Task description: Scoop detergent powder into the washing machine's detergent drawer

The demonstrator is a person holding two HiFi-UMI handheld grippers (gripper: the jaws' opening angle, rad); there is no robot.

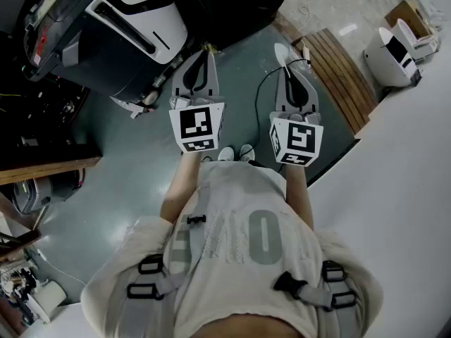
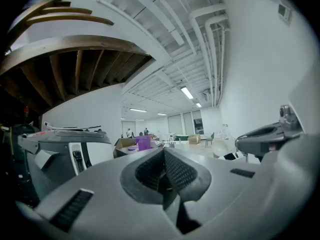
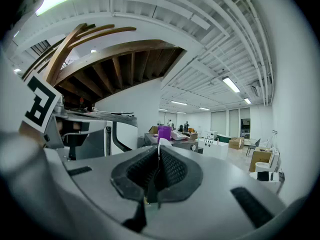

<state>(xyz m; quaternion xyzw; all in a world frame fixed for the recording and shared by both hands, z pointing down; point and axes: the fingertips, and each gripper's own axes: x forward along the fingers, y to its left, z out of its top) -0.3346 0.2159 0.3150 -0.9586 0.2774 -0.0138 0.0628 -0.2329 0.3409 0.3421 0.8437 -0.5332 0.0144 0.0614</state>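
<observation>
My left gripper is held out over the grey-green floor, its jaws shut with nothing between them; in the left gripper view the ribbed pads meet. Beside it, my right gripper is shut on the thin handle of a white scoop, whose bowl sticks out past the tips. That handle shows edge-on between the pads in the right gripper view. The dark and white washing machine stands ahead on the left. A purple container sits on a far table. No drawer is in view.
A slatted wooden platform lies ahead on the right, with a white round appliance beyond it. A black cable loops on the floor. A wooden shelf juts in at the left. A white surface fills the right side.
</observation>
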